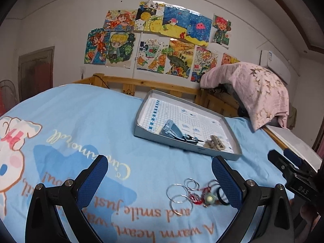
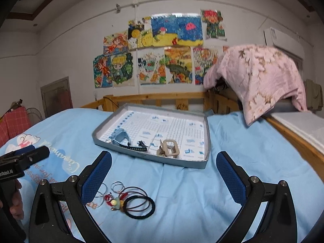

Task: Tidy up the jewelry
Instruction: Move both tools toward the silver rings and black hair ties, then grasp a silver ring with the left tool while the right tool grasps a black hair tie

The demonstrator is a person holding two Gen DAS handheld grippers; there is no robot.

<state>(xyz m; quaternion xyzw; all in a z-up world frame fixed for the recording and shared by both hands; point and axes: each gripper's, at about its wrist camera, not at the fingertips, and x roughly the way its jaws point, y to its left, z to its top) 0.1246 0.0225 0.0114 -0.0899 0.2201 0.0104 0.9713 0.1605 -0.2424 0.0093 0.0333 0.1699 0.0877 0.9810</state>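
A little jewelry pile (image 2: 123,201), with silver rings, a red charm and black hair ties (image 2: 139,207), is laid on the blue bedsheet (image 2: 202,192), just in front of the grey tray (image 2: 202,164) where a beige clip (image 2: 169,148) is already kept. Left gripper (image 1: 160,179) and right gripper (image 2: 164,179) are both held wide apart, nothing gripped.

Both grippers hover level side by side, the left gripper (image 1: 160,180) and the right gripper (image 2: 164,176) each with blue-padded jaws spread wide and gripping nothing, a hand (image 2: 15,202) holding the left one's handle.
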